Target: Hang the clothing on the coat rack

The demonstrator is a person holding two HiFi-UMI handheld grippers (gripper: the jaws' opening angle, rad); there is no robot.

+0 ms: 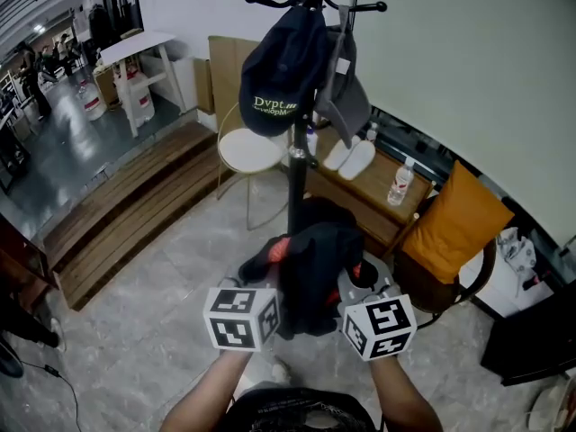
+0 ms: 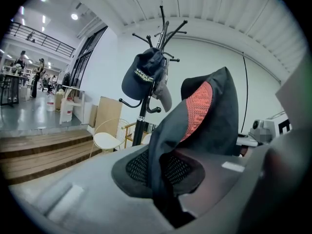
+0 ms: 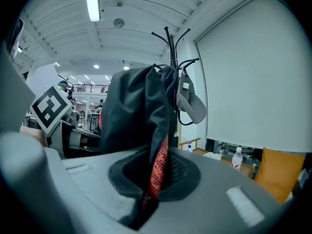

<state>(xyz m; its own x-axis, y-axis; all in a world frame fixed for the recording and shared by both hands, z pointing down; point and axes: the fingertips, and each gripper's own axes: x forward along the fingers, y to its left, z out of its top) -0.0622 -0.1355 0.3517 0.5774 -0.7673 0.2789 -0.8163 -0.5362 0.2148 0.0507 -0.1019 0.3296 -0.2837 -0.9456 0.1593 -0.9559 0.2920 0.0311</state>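
Head view: left gripper (image 2: 165,204) and right gripper (image 3: 145,201) each pinch dark jacket (image 1: 317,264); cloth likely soft, light, floppy, so grip collar edge to loop over coat rack (image 1: 296,165)

You had two grippers, the left gripper (image 2: 163,194) and the right gripper (image 3: 148,189), and one garment (image 1: 310,273). One rack (image 1: 295,178) bore two caps, a navy cap (image 1: 281,75) and a grey cap (image 1: 349,102). Around it you had one chair (image 1: 250,151), one cushion (image 1: 459,223), two slippers (image 1: 349,157) and at least two bottles (image 1: 400,183)
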